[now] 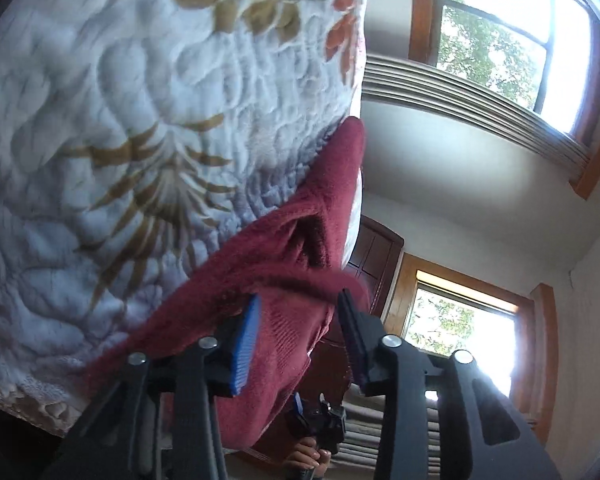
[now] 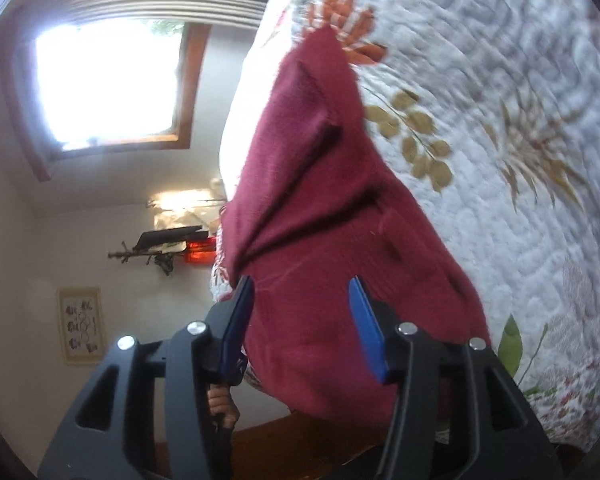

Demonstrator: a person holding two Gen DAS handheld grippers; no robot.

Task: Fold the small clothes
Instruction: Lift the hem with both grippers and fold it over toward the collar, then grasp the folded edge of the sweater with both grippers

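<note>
The left gripper (image 1: pixel 298 338) is standing with its blue-padded jaws apart, the maroon knit (image 1: pixel 284 280) lying between them; whether the pads are touching it is unclear. The right gripper (image 2: pixel 300 320) is likewise gaping wide around the knit (image 2: pixel 320 220), no pinch visible. The fuzzy, ribbed garment is draping in folds over a white quilt (image 1: pixel 120 100) stitched with tan leaves. Windows (image 1: pixel 500 40) are glaring behind. A hand (image 1: pixel 310 458) is showing partly, low down.

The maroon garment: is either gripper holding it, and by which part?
Neither visibly grips. Both the left gripper and right gripper stand open around the maroon garment's near edge.
</note>
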